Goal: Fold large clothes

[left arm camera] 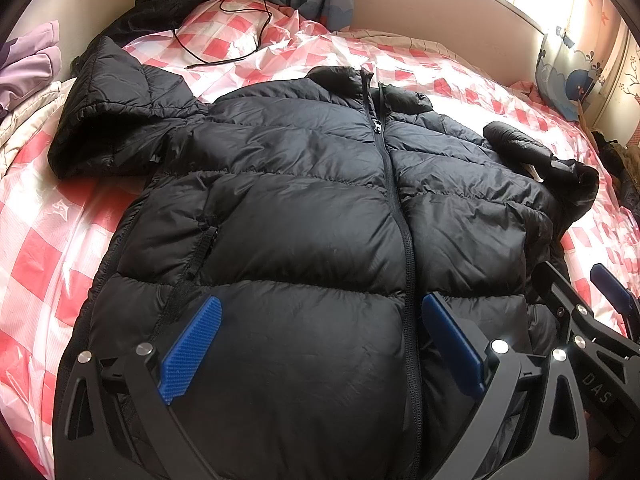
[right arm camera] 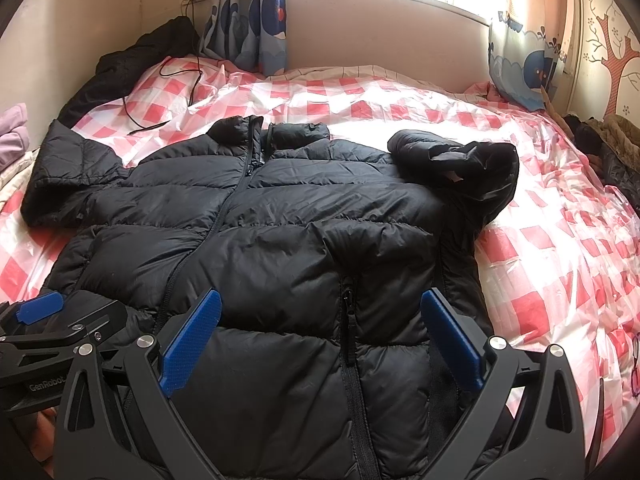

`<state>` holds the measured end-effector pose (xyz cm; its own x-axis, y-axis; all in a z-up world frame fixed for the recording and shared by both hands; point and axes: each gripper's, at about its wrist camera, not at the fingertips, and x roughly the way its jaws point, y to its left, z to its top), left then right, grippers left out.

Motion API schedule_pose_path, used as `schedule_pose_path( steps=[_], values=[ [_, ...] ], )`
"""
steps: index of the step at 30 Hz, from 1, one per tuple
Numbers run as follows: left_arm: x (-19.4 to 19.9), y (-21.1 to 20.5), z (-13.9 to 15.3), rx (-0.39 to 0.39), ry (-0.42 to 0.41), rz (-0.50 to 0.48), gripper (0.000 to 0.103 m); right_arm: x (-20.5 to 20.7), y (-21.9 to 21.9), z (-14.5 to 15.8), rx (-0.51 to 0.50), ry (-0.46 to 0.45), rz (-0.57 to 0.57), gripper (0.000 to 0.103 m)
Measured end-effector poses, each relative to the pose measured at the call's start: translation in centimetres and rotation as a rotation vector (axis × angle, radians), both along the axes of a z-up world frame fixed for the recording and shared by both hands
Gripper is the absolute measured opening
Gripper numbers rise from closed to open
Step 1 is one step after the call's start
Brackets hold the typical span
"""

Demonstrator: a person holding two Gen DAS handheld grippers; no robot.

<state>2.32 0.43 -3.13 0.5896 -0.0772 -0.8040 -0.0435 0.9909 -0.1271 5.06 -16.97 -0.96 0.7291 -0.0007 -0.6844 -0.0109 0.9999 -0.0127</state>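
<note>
A black puffer jacket [left arm camera: 304, 216] [right arm camera: 280, 240] lies front-up and zipped on the bed, collar toward the window. One sleeve spreads out to the left [left arm camera: 116, 120]; the other sleeve [right arm camera: 456, 156] is folded in over the right shoulder. My left gripper [left arm camera: 320, 320] hovers open over the jacket's lower hem, left of the zipper, nothing between its blue pads. My right gripper [right arm camera: 320, 316] is open too, above the lower right panel by the pocket zip. Each gripper shows at the edge of the other's view.
A pink-and-white checked plastic sheet [right arm camera: 540, 240] covers the bed. A black cable [left arm camera: 240, 40] lies on the pillow. Dark clothes [right arm camera: 140, 60] are piled at the far left, more garments [right arm camera: 612, 148] at the right edge, lilac fabric [left arm camera: 28, 60] at the left. Curtains and a wall stand behind.
</note>
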Motion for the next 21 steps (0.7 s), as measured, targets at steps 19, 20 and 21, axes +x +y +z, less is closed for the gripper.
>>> schedule_pose_path(
  steps=[19, 20, 21],
  values=[
    [-0.01, -0.01, 0.0, 0.005, -0.004, 0.001, 0.097, 0.03, -0.27, -0.23, 0.014, 0.008, 0.005, 0.097],
    [-0.06, 0.03, -0.03, 0.008, -0.006, 0.002, 0.097, 0.11, -0.19, -0.2, 0.013, 0.008, 0.004, 0.097],
    [-0.11, 0.05, -0.03, 0.014, -0.009, 0.003, 0.097, 0.11, -0.21, -0.22, 0.012, 0.007, 0.004, 0.097]
  ],
)
